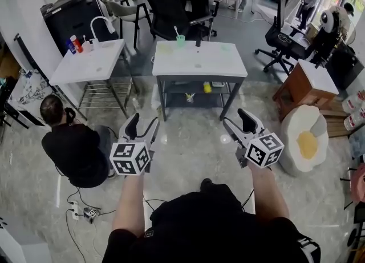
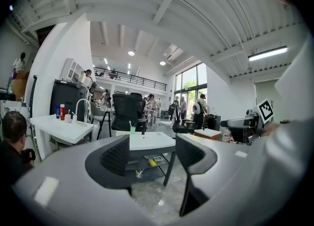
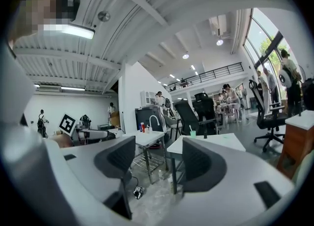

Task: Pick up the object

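The left tool (image 1: 142, 128) and the right tool (image 1: 238, 125) hang over the floor, both with jaws wide apart and nothing in them. Farther off, a green cup (image 1: 181, 40) stands on the far edge of the white table (image 1: 177, 62).

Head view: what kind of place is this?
Probably an open-plan lab or workshop office, not a home: a white work table, black office chairs behind it, and a power strip with loose cables on the polished floor.
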`<state>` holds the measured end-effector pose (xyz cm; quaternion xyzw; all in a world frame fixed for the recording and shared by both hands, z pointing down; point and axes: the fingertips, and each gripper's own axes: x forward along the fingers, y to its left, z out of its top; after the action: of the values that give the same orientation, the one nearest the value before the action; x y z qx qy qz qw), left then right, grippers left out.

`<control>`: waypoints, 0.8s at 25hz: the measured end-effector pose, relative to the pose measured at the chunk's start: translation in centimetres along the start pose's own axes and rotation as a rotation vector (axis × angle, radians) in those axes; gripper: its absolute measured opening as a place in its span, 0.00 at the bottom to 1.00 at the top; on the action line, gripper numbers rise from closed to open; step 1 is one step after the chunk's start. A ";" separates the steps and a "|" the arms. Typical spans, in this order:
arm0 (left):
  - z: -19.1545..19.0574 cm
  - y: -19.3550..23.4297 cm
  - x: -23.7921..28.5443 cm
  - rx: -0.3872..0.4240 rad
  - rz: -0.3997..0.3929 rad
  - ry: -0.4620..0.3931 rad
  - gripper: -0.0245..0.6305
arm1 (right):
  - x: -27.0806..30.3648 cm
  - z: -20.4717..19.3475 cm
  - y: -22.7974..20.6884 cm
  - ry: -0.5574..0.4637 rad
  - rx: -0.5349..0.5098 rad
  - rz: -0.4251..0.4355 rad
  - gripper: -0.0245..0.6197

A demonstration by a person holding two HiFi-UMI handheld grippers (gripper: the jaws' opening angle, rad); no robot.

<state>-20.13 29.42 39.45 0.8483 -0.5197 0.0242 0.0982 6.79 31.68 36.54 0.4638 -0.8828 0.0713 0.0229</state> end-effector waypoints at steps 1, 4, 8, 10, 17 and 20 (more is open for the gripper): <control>0.0 0.2 0.0 -0.002 0.002 -0.002 0.46 | 0.2 0.0 0.1 0.003 -0.010 -0.001 0.45; -0.4 0.8 0.1 -0.010 0.011 0.001 0.46 | 1.1 0.1 0.2 0.009 -0.023 0.006 0.45; -1.1 2.0 0.7 -0.019 0.027 0.018 0.46 | 2.9 -0.6 -0.3 0.019 -0.004 0.036 0.45; -1.4 2.5 1.3 -0.022 0.034 0.025 0.46 | 3.9 -1.0 -0.8 0.025 0.007 0.049 0.45; -2.0 4.5 7.1 -0.024 0.051 0.078 0.46 | 8.9 -2.5 -5.6 0.049 0.062 0.070 0.45; -2.4 5.3 11.1 -0.024 0.053 0.110 0.46 | 11.8 -3.5 -8.6 0.066 0.090 0.079 0.45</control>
<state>-19.61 17.84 44.17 0.8303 -0.5362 0.0672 0.1361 7.09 17.74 42.14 0.4265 -0.8951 0.1269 0.0284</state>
